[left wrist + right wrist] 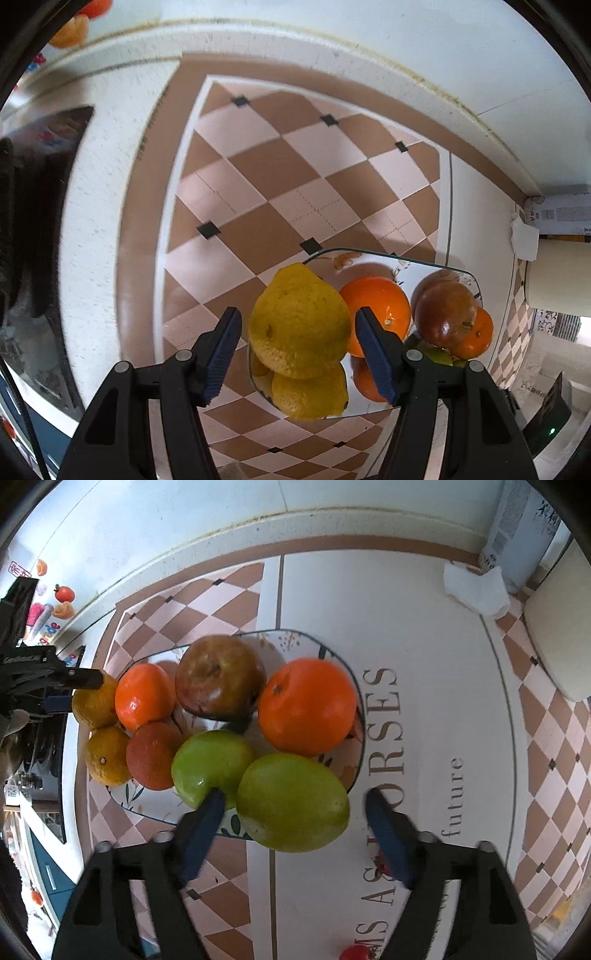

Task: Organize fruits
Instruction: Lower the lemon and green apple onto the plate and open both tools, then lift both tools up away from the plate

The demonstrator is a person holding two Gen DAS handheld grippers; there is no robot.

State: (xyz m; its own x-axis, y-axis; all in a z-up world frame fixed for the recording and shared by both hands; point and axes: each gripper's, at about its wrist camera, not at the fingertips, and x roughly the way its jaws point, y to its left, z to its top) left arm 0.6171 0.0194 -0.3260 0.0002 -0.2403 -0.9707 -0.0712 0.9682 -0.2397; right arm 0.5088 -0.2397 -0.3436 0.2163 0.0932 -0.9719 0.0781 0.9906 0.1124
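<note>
A patterned plate (334,657) on the checked tablecloth holds several fruits: oranges (306,707), a dark red apple (218,675), yellow citrus (105,755) and green apples (210,764). My right gripper (293,801) is open, its fingers either side of a large green apple (291,803) at the plate's near rim. My left gripper (297,319) is open around a yellow citrus (299,326) at the plate's (424,267) edge, with a gap on each side. A second yellow citrus (310,393) lies below it. The left gripper also shows in the right wrist view (70,690).
A crumpled tissue (474,587) and a carton (524,528) stand at the far right by the wall. A cream container (557,280) is on the right. A small red fruit (354,952) lies on the cloth near me. Fruit stickers (64,592) are on the wall.
</note>
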